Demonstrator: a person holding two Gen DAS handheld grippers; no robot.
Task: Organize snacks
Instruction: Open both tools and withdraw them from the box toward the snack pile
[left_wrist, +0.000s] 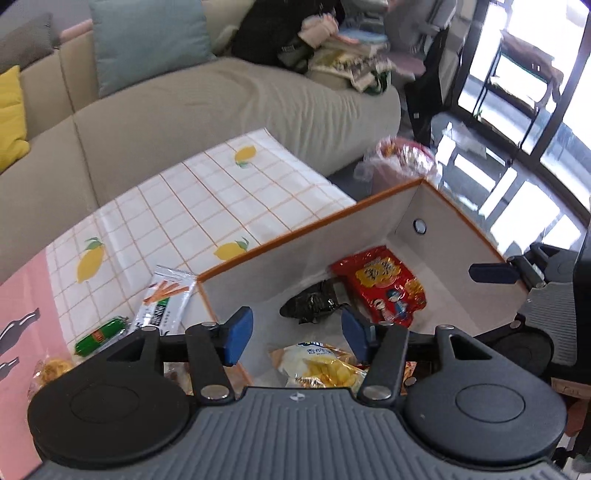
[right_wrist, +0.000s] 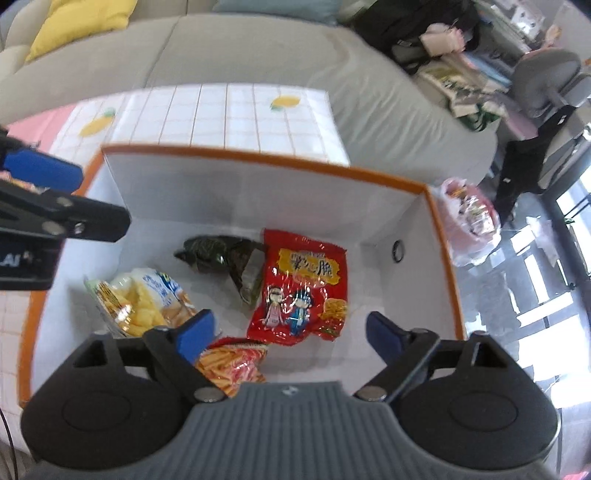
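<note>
Four packets already lay inside the white box (right_wrist: 439, 236) with its orange rim: a glossy red bag (right_wrist: 301, 288), a crumpled dark wrapper (right_wrist: 221, 254), a yellow chip bag (right_wrist: 144, 302) and a striped fries packet (right_wrist: 232, 363). Several snacks were left outside on the lemon-print tablecloth (left_wrist: 207, 192): a flat white stick pack (left_wrist: 164, 301) and a green sausage tube (left_wrist: 101, 334). Left gripper (left_wrist: 293, 334) and right gripper (right_wrist: 291, 334) hovered over the box, jaws apart, holding nothing
</note>
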